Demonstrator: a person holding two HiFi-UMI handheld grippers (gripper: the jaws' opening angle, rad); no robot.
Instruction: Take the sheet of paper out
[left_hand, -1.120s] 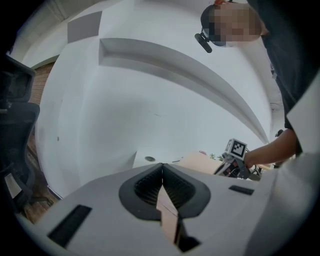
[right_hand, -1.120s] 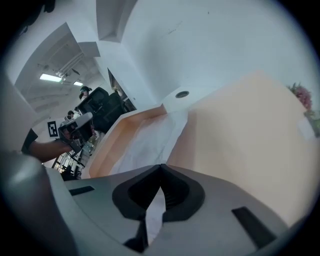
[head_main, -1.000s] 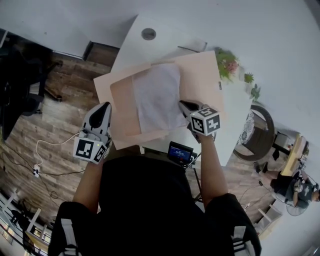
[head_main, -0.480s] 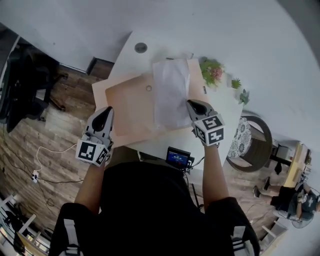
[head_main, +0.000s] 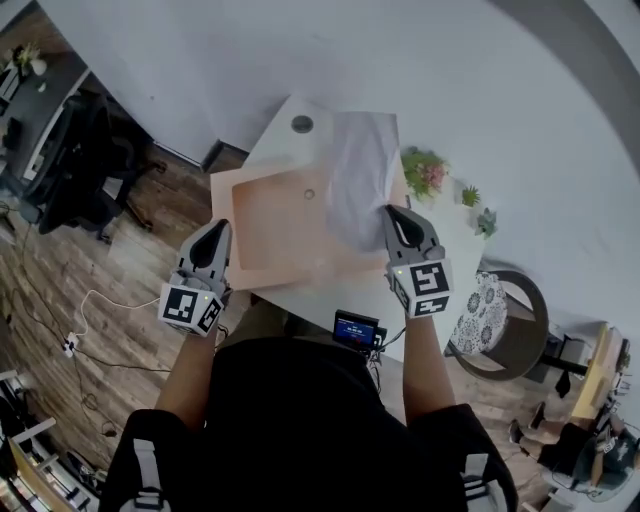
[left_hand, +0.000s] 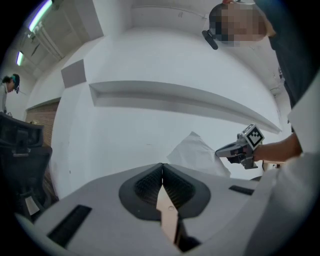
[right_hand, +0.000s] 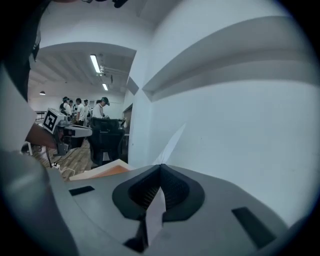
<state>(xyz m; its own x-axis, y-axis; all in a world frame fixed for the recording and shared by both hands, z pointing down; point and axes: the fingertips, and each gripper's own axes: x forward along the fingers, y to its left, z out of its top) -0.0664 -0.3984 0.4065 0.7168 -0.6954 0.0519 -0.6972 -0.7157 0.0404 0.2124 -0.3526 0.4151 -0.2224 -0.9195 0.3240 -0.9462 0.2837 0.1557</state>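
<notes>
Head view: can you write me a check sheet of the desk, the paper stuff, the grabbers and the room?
Surface: white table, partly covered.
Job's things: tan envelope; white sheet of paper at its right side, whether fully out is unclear.
Clutter: potted plants; small screen device.
Grippers: left gripper shut on the envelope; right gripper shut on the sheet of paper.
Cables: white cable on the wooden floor.
Surroundings: black office chair, white wall.

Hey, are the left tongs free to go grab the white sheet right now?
Probably not. The left tongs are shut on the envelope's edge, so they would have to let it go first. The sheet itself is up in the open, pinched by the right tongs.
</notes>
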